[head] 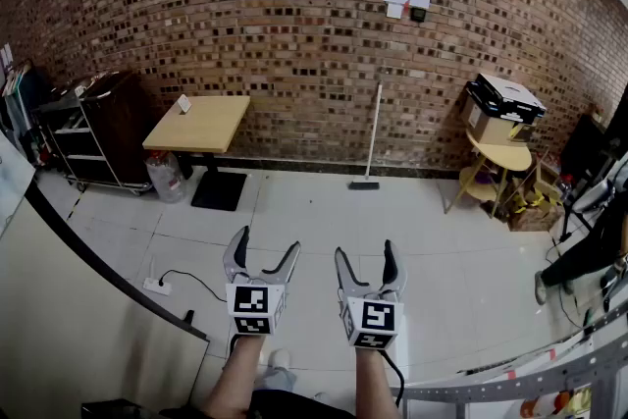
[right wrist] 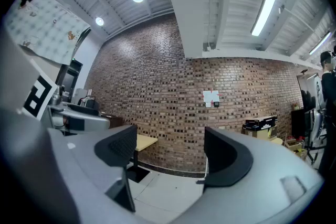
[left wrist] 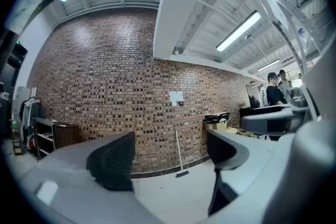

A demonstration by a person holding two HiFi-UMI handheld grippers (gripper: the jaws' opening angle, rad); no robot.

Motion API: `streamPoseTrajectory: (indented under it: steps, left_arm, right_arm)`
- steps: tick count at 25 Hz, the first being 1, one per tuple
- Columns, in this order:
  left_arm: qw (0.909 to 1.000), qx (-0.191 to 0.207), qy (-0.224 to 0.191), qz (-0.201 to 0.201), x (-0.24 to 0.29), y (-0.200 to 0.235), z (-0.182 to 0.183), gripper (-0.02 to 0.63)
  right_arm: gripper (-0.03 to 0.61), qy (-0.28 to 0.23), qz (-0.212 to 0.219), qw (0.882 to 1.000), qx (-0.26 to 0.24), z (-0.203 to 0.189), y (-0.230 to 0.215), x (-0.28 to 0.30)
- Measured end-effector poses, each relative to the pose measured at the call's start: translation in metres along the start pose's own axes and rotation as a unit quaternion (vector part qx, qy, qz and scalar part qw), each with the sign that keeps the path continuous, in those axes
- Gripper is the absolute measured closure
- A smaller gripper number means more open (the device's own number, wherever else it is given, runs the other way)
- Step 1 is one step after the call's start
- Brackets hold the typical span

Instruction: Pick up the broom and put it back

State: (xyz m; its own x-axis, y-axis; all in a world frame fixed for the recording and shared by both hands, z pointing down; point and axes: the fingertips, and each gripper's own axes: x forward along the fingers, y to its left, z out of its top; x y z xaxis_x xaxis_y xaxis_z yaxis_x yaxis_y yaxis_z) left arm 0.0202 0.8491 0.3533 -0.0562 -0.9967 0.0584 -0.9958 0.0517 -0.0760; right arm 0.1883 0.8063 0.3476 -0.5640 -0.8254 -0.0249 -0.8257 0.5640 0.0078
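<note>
The broom [head: 371, 136] leans upright against the brick wall at the far side of the room, its dark head on the tiled floor; in the left gripper view the broom [left wrist: 178, 153] shows between the jaws, far off. My left gripper [head: 261, 252] is held level in the foreground, open and empty. My right gripper [head: 365, 259] is beside it, also open and empty. In the right gripper view the right gripper [right wrist: 169, 153] frames the wall, and its right jaw hides most of the broom.
A wooden table [head: 199, 122] stands left of the broom, with a dark cart [head: 93, 127] further left. At right a small yellow table [head: 498, 155] carries a box [head: 501, 105]. A power strip [head: 157, 286] and cable lie on the floor near left. A person [left wrist: 274, 93] stands far right.
</note>
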Motion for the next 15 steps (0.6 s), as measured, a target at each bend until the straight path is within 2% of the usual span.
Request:
streamPoseTrajectory:
  steps: [1,3,5,9,15]
  left_arm:
    - [1.0000,-0.003,-0.002,0.003,0.006,0.006,-0.003,0.172]
    - [0.9998,-0.010,-0.008,0.012,0.020,0.022,-0.008,0.170]
    - [0.9995,-0.015,-0.016,0.023,0.042,0.042,-0.011,0.156]
    - [0.9990,-0.018,-0.031,0.025,0.102,0.083,-0.008,0.149]
    - [0.9985,-0.010,-0.044,0.031,0.173,0.153,0.003,0.149]
  right_arm:
    - [0.177,-0.005,-0.016,1.000,0.006,-0.002,-0.003,0.007]
    - [0.119,-0.009,-0.038,0.999,0.011,-0.008,-0.005,0.026]
    - [0.084,-0.002,-0.034,0.999,0.002,-0.016,-0.002,0.055]
    - [0.084,0.009,-0.012,1.000,-0.011,-0.019,0.008,0.131]
    - [0.084,-0.010,-0.012,1.000,-0.012,-0.007,0.022,0.229]
